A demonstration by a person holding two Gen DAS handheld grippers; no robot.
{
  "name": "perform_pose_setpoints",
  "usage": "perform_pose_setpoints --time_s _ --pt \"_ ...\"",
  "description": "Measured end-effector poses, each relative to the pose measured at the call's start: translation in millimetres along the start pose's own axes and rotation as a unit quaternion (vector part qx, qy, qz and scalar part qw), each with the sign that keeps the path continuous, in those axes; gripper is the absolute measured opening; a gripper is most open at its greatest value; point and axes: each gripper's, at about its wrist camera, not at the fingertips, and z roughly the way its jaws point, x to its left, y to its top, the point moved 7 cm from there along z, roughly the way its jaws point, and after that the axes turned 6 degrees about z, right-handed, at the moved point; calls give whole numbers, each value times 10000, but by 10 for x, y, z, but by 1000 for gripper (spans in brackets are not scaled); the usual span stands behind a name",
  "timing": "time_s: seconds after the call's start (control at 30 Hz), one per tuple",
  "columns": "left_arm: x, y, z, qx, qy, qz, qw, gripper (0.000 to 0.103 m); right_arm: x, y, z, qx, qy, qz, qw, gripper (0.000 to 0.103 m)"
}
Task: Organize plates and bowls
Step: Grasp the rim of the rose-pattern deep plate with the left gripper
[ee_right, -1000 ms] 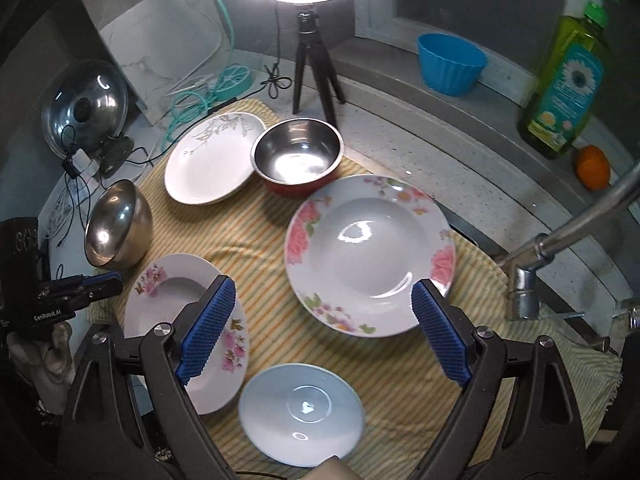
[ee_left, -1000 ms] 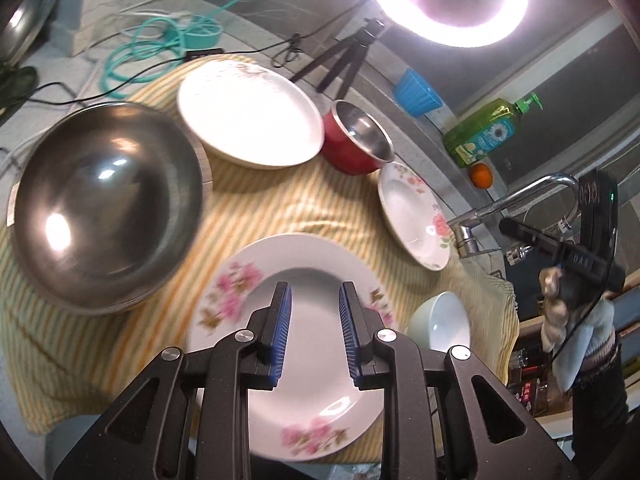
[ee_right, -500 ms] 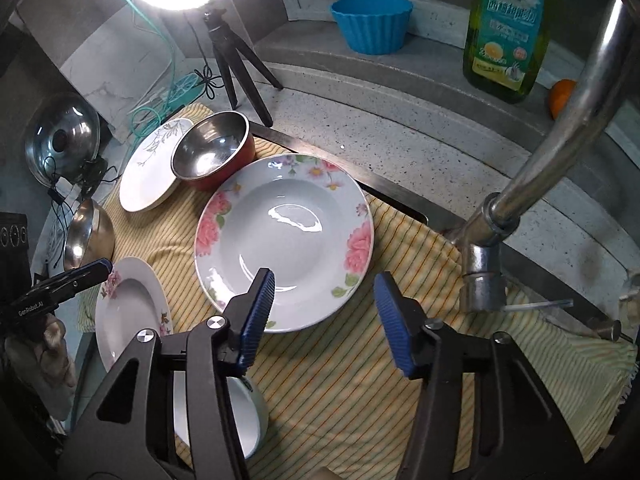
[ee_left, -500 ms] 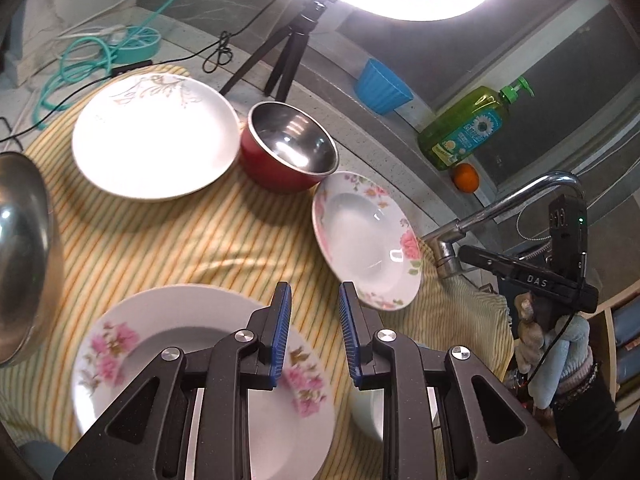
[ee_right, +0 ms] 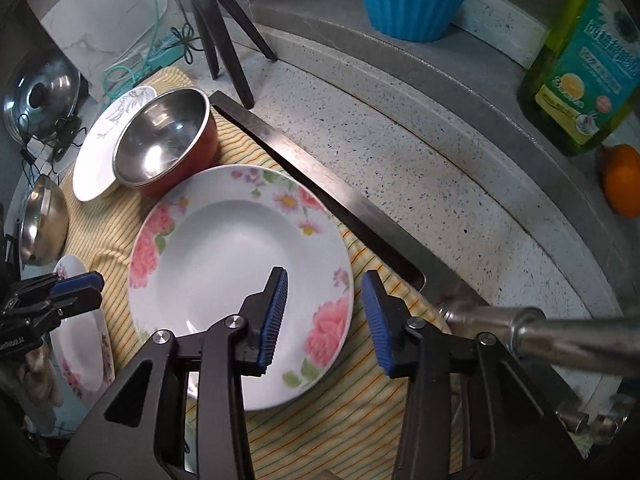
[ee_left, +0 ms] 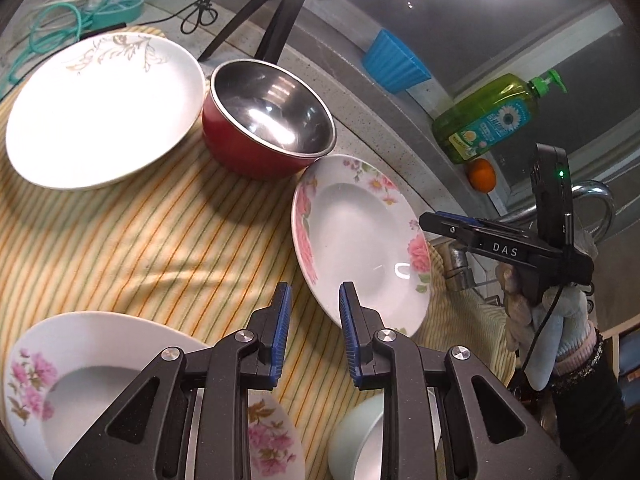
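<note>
The right gripper [ee_right: 324, 312] has dropped closer to the rose-patterned plate [ee_right: 236, 276], its jaws narrowed but still apart around the plate's near rim, touching nothing. The left gripper [ee_left: 314, 328], jaws slightly apart and empty, has swung toward that plate on the striped cloth [ee_left: 140, 240]. "DAS" shows on the right gripper's side. The soap bottle [ee_right: 588, 60] label's writing is unreadable.
</note>
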Motion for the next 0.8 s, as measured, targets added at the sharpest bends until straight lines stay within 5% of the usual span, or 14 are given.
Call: perform_pose_setpoints --time_s 0.8 --pt "30 46 335 292 10 -138 9995 10 -79 94 409 560 472 219 9971 22"
